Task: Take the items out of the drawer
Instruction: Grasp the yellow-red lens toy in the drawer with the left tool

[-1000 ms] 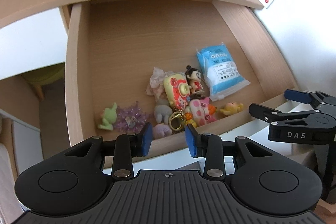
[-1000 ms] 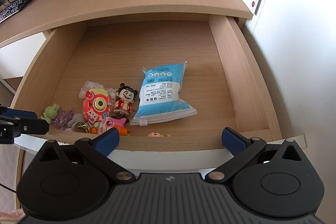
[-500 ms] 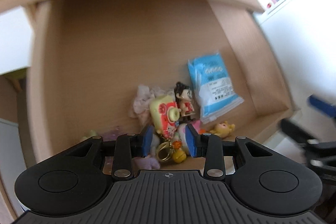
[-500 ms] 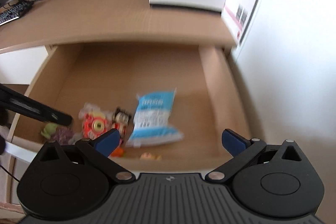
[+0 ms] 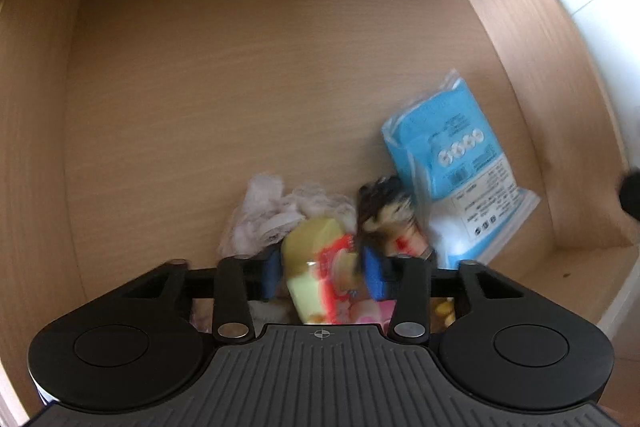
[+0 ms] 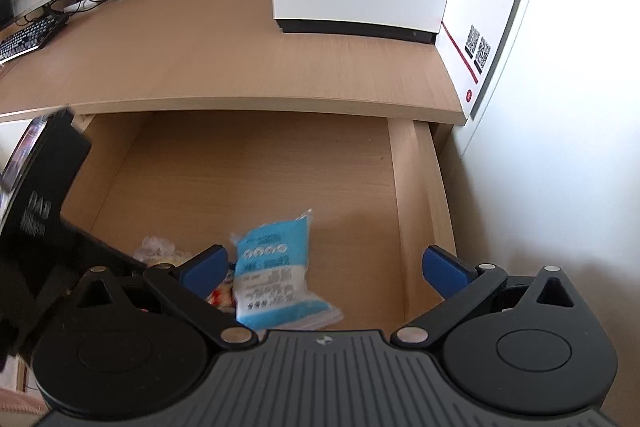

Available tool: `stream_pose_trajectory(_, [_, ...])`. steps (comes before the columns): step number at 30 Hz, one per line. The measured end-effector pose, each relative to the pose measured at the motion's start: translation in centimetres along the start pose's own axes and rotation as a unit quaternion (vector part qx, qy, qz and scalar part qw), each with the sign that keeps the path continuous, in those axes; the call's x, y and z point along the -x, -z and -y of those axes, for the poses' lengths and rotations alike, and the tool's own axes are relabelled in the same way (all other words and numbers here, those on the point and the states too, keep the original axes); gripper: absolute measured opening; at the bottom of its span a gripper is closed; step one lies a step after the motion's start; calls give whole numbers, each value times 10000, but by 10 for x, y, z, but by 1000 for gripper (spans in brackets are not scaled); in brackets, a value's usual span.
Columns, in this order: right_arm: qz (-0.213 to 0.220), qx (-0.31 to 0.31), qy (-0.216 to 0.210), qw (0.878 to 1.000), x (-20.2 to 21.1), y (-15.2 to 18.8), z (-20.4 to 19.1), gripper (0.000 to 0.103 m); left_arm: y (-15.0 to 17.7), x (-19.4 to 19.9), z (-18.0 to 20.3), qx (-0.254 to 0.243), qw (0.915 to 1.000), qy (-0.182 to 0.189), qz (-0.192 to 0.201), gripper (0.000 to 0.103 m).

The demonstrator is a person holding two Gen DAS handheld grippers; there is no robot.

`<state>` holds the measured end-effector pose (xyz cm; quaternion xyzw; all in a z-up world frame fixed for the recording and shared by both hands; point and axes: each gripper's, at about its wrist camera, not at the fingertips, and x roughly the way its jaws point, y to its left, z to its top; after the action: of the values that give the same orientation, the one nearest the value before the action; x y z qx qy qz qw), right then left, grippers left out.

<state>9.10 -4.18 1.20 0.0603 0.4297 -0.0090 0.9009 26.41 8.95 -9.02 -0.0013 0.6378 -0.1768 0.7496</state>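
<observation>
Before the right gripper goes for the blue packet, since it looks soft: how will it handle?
The blue packet is probably floppy: a plump, sealed film pouch. Its film may slip between pads. It lies flat, so it's unlikely to roll.

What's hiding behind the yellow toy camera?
Behind the toy camera lie crumpled white wrapping and a dark-haired doll. The left gripper covers whatever lies nearer.

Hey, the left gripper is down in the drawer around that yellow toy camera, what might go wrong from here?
1. The left gripper straddles the yellow toy camera, but the doll figure and the crumpled white wrapper crowd it, so a finger may snag a neighbour.
2. Both views are motion-blurred; closing while moving risks an off-centre, slipping grip.
3. The right gripper hangs open over the blue packet, near the left tool, so they may bump.
</observation>
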Motion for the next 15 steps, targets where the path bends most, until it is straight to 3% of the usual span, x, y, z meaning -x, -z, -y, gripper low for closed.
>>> stream_pose_trajectory(4, [-124,-515,-220,9984,-22,-5,18,103,4,20,-7,150,9996,242,83,42])
stream_pose_trajectory(10, [-626,-1026,-565,9911,-58,-17,23,103,10,94,-28,150,9960,555,681,41])
stream_pose_trajectory(14, [-1202,-875,-727,9862,-80,-26,3,103,13,118,-31,242,9951,181,942,40])
stream_pose_trajectory(15, [-1283,-759,-705,9863,-84,-27,-3,103,14,119,-33,295,9943,165,1009,32])
